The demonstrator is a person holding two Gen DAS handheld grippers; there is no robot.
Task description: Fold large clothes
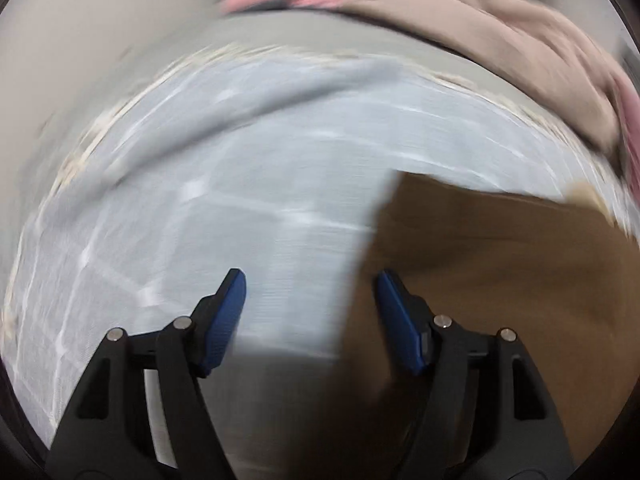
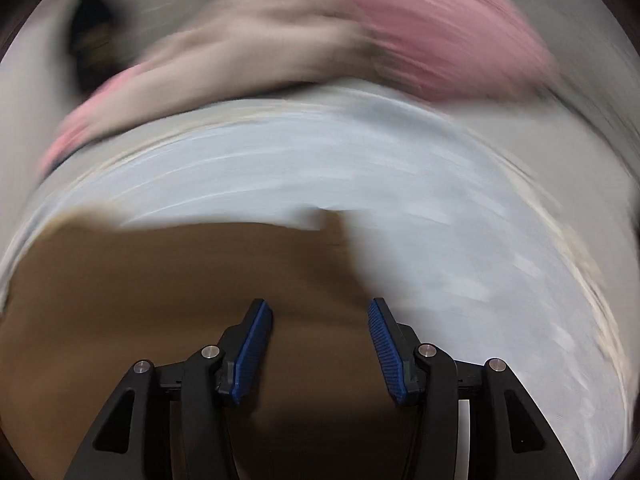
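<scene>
Over the pale blue checked cloth [image 1: 200, 184] we've got the left gripper [image 1: 310, 280] and right gripper [image 2: 320, 312] both spread with nothing held, hovering near the flat brown garment [image 2: 160, 280], so next probably grabbing its near edge to fold.

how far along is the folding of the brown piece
Done, it seems: the brown garment lies flat with straight edges on the pale blue cloth, though blur hides how many folds it has. In hand: nothing; the left hand-held gripper and right hand-held gripper both stand open and empty. Left: the pink and beige clothes heaped behind.
</scene>
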